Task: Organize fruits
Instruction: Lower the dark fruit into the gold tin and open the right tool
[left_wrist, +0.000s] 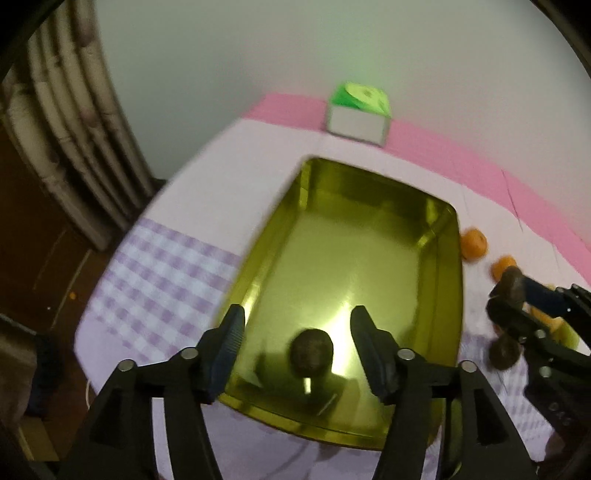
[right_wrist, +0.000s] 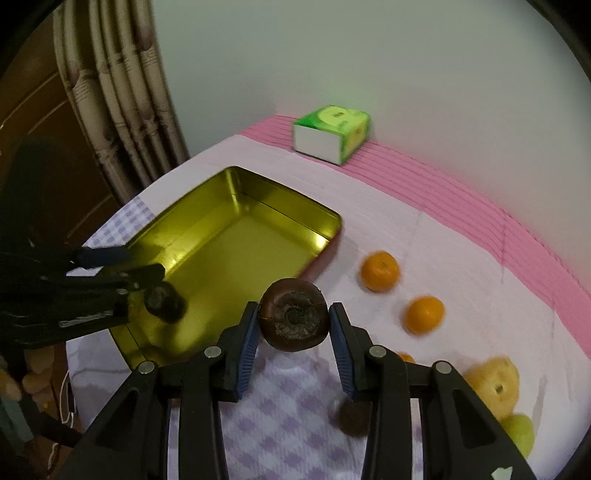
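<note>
Tablecloth below, right gripper clamps mangosteen, calyx facing camera.

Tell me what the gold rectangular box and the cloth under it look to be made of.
The gold rectangular box looks like thin metal, probably tin, with a glossy lacquered finish: its walls mirror the light, and glare pools beside the dark brown round fruit inside. The lilac checked cloth looks like woven fabric, matte, with a textured weave; the fibre is unclear.

Dim indoor light, with a bright glare patch on the floor of the gold tin. Motion blur smears the left wrist view; fisheye bending and dark vignetting ring both pictures.
</note>
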